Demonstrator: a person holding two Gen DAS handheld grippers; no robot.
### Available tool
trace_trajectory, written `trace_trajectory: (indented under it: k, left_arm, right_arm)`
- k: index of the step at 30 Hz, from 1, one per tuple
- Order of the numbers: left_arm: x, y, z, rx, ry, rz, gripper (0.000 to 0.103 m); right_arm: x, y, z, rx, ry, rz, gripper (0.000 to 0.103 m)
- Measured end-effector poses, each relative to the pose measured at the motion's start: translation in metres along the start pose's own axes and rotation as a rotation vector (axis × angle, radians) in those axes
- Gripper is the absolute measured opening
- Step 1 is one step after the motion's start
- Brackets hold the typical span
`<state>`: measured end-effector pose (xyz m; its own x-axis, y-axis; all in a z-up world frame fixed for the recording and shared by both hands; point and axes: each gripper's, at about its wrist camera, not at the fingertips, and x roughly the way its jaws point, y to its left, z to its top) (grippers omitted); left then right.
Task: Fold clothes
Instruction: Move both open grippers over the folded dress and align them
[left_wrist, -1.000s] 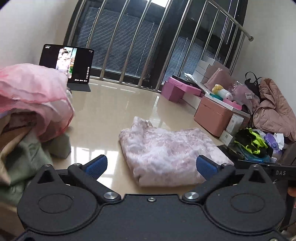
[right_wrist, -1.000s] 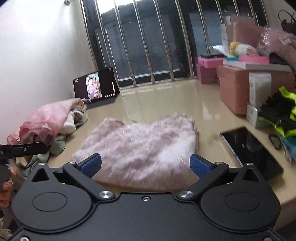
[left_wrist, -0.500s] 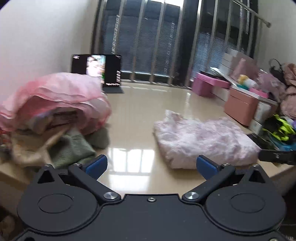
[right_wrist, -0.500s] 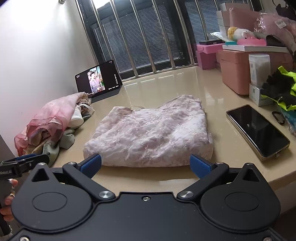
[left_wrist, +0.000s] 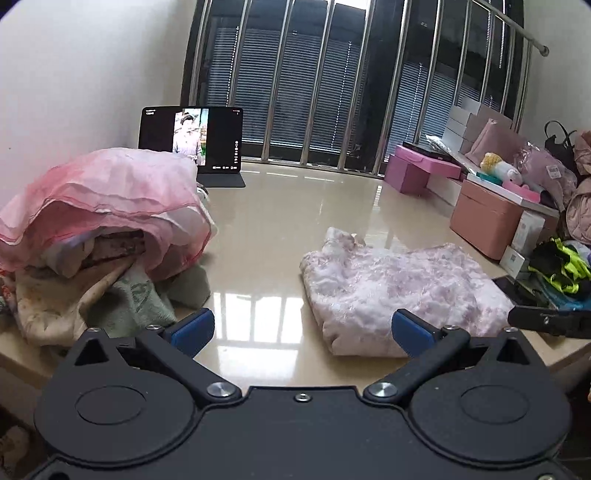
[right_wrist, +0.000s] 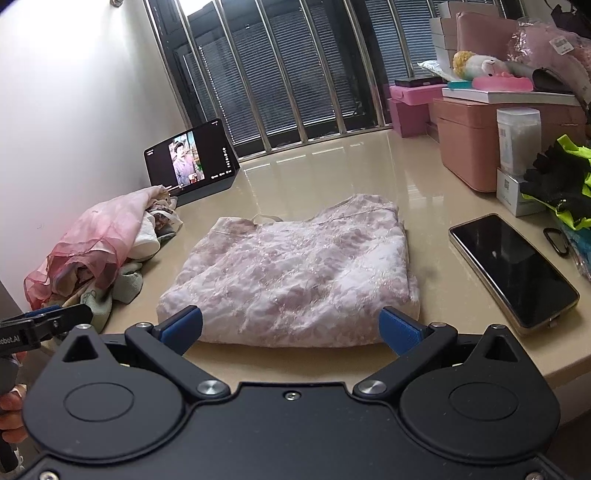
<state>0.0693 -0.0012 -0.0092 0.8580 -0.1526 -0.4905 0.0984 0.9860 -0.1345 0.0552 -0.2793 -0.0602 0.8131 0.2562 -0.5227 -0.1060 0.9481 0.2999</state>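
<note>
While both grippers hang at the near table edge, the folded garment (right_wrist: 291, 273) lies flat mid-table
Left gripper (left_wrist: 301, 330) and right gripper (right_wrist: 290, 326): jaws wide, holding nothing; clothes pile (left_wrist: 99, 229) left, phone (right_wrist: 511, 267) right

Tablet (right_wrist: 192, 162), phone (right_wrist: 511, 267), pink boxes (right_wrist: 476, 142)

Both cameras sit low at the near edge of the table (left_wrist: 266, 206), each looking forward between its own gripper's fingers toward the barred window (right_wrist: 295, 66). The left wrist view stands nearer the clothes pile (left_wrist: 99, 229); the right wrist view faces the folded garment (right_wrist: 295, 273). The 2 views share garment, pile and tablet (left_wrist: 192, 140).
</note>
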Motion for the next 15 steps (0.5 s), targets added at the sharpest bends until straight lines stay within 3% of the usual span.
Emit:
trace_trajectory:
  k: [15]
  left_arm:
    - [0.046, -0.010, 0.035, -0.036, 0.075, 0.001, 0.103]
  right_arm:
    - [0.029, -0.024, 0.033, 0.040, 0.038, -0.014, 0.103]
